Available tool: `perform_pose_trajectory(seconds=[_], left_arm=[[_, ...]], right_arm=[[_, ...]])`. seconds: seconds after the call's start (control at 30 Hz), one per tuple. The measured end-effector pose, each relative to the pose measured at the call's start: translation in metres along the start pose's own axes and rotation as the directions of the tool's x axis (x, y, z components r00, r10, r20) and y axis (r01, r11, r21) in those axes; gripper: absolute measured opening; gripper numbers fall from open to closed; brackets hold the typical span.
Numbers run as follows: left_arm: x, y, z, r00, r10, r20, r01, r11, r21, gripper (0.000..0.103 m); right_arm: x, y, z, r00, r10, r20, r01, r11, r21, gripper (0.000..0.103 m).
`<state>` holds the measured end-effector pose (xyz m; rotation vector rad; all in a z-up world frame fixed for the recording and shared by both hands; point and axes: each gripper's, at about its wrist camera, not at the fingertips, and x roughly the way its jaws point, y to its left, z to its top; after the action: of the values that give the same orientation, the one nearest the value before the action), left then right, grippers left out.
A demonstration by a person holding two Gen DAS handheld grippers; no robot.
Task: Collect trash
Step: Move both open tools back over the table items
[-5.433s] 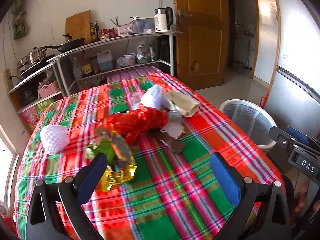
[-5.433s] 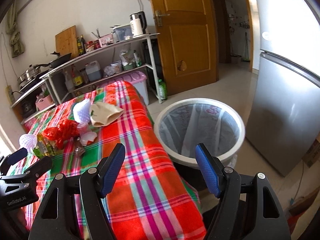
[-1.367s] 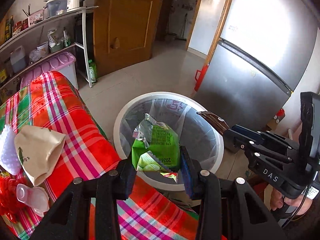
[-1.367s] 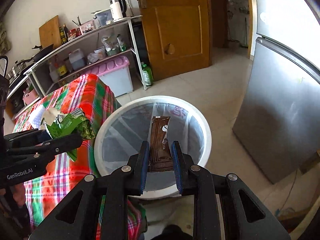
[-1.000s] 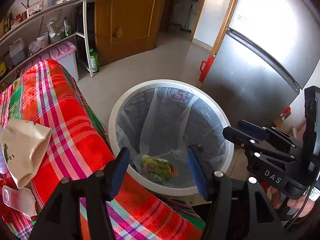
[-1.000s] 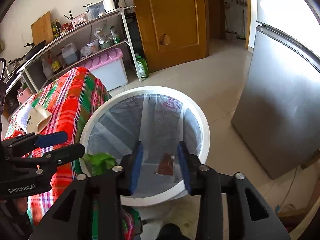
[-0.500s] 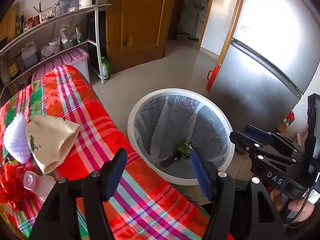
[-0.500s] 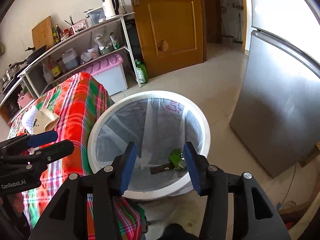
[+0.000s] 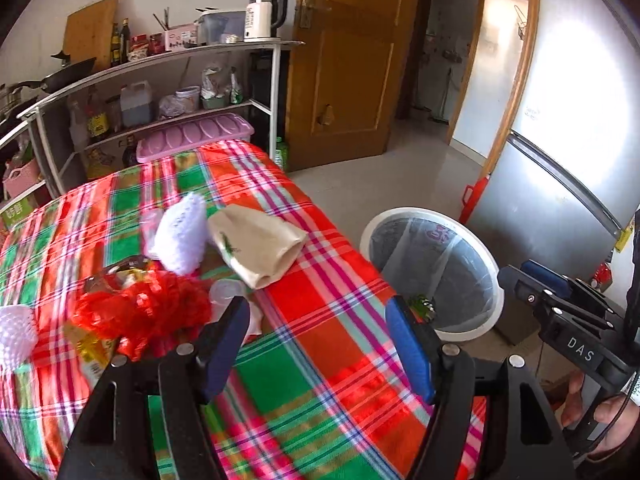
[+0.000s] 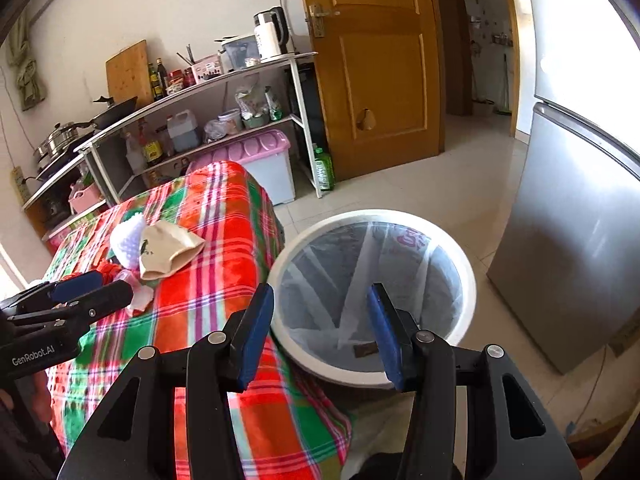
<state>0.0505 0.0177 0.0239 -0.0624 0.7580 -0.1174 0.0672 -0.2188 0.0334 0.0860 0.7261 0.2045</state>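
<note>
My left gripper [image 9: 316,312] hovers over the plaid tablecloth [image 9: 320,360], its jaws opening with nothing between them. Just beyond its left finger lie a red crinkled wrapper [image 9: 144,312], a clear plastic cup [image 9: 228,292], a white foam net [image 9: 180,236] and a beige paper bag [image 9: 260,244]. A second foam net [image 9: 16,330] sits at the far left. My right gripper [image 10: 319,296] stands open and empty above the near rim of the white lined bin [image 10: 468,280]. A brown wrapper [image 10: 366,350] lies on the bin's bottom, and a green wrapper [image 9: 420,304] shows inside it.
The bin [image 9: 436,336] stands on the floor off the table's right edge. A silver fridge [image 10: 580,240] rises to its right. Behind the table are a metal shelf rack [image 9: 160,80], a pink-lidded box [image 10: 256,152] and a wooden door [image 10: 384,80].
The left gripper has swung from above the bin back over the table, its jaws a little wider. The right gripper has drawn back and up from the bin.
</note>
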Motion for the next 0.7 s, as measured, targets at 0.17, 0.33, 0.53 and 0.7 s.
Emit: perform_pose_trajectory(seconds=[0.17, 0.33, 0.53, 0.7], left_arm=[[-0.022, 0.043, -0.019, 0.996, 0.088, 0.018, -0.086, 0.994, -0.071, 0.078], [-0.038, 0.082, -0.036, 0.987, 0.158, 0.027, -0.154, 0.979, -0.133, 0.081], [-0.045, 0.12, -0.056, 0.985, 0.171, 0.009, -0.166, 0.967, -0.194, 0.082], [-0.041, 0.135, -0.071, 0.986, 0.161, -0.029, -0.164, 0.963, -0.214, 0.083]], right_arm=[[0.006, 0.036, -0.004, 0.998, 0.069, -0.009, -0.07, 0.996, -0.054, 0.05], [0.017, 0.071, -0.01, 0.991, 0.132, -0.035, -0.135, 0.985, -0.107, 0.05], [0.031, 0.107, -0.013, 0.977, 0.204, -0.055, -0.21, 0.966, -0.15, 0.052], [0.049, 0.136, -0.014, 0.963, 0.246, -0.109, -0.264, 0.945, -0.195, 0.053]])
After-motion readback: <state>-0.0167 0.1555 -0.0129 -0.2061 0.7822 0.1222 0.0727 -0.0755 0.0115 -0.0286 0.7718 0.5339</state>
